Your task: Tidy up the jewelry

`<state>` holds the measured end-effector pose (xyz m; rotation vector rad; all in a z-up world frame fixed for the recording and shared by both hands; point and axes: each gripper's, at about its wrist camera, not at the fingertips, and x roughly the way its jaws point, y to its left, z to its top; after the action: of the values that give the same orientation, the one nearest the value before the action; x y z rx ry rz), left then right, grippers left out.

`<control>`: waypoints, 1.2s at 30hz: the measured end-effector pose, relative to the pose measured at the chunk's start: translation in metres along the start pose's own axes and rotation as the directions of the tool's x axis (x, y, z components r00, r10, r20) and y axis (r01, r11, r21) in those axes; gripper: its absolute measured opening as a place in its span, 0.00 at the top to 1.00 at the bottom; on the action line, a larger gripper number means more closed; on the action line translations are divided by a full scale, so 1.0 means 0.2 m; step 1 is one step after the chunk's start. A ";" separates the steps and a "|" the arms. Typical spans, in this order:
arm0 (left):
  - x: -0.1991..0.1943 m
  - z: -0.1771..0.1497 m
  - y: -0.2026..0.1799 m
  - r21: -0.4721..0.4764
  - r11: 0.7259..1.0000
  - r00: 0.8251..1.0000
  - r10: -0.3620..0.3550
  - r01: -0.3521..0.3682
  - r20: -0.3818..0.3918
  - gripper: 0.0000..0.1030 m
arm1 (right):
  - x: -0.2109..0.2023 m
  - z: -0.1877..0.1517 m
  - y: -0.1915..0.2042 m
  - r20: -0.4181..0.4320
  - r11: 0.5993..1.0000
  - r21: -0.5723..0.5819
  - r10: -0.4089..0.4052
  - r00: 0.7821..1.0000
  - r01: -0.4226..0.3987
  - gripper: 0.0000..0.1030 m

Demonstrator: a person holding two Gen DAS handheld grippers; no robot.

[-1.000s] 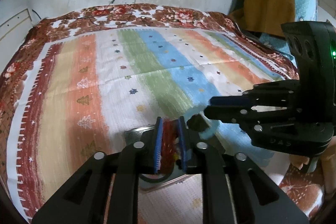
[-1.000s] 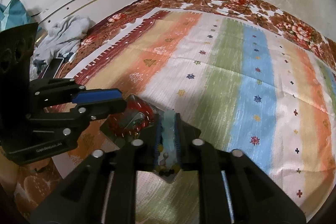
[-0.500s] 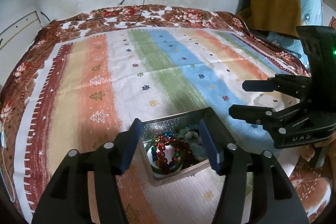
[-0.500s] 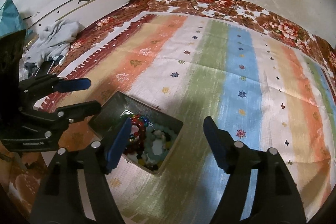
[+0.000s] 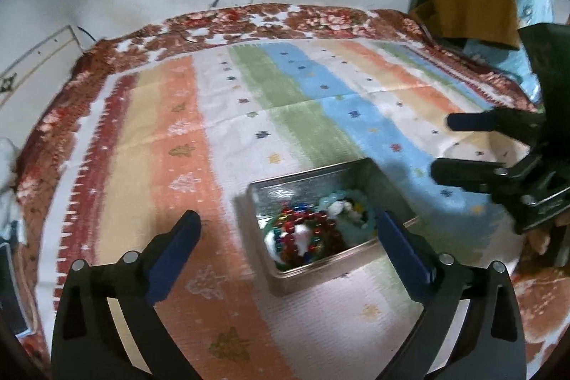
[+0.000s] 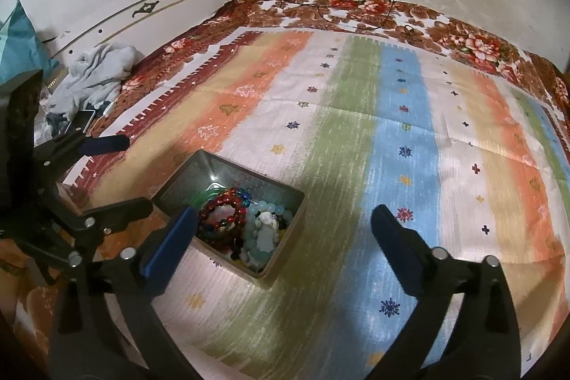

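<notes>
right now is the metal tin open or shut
Open. The metal tin has no lid on it, and the red bead bracelet and pale blue bead bracelet lie exposed inside.

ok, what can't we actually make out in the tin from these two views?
- Metal tin floor, both views: covered by the beads.
- Red bead bracelet and pale blue bead bracelet, left wrist view: motion blur smears the beads; no count.
- Small white piece, right wrist view: too small to identify.
- Tin's near corner, right wrist view: behind the right hand-held gripper finger.
</notes>
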<state>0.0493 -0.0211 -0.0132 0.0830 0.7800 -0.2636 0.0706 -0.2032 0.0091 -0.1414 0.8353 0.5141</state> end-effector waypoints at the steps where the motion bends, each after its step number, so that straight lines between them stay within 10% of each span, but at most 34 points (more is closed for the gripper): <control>1: 0.00 0.00 0.00 0.001 1.000 1.000 0.005 -0.005 -0.002 0.06 | 0.00 -0.01 0.00 0.002 1.000 0.002 -0.005 1.000 0.005 0.05; 36: -0.09 -0.06 0.00 -0.061 0.997 0.995 0.050 -0.045 0.084 0.06 | -0.05 -0.12 0.00 0.070 0.999 0.006 -0.042 0.997 0.041 0.05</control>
<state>0.0279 -0.0158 -0.0093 0.0338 0.6993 -0.1977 0.0484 -0.2160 0.0005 -0.1356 0.7635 0.4755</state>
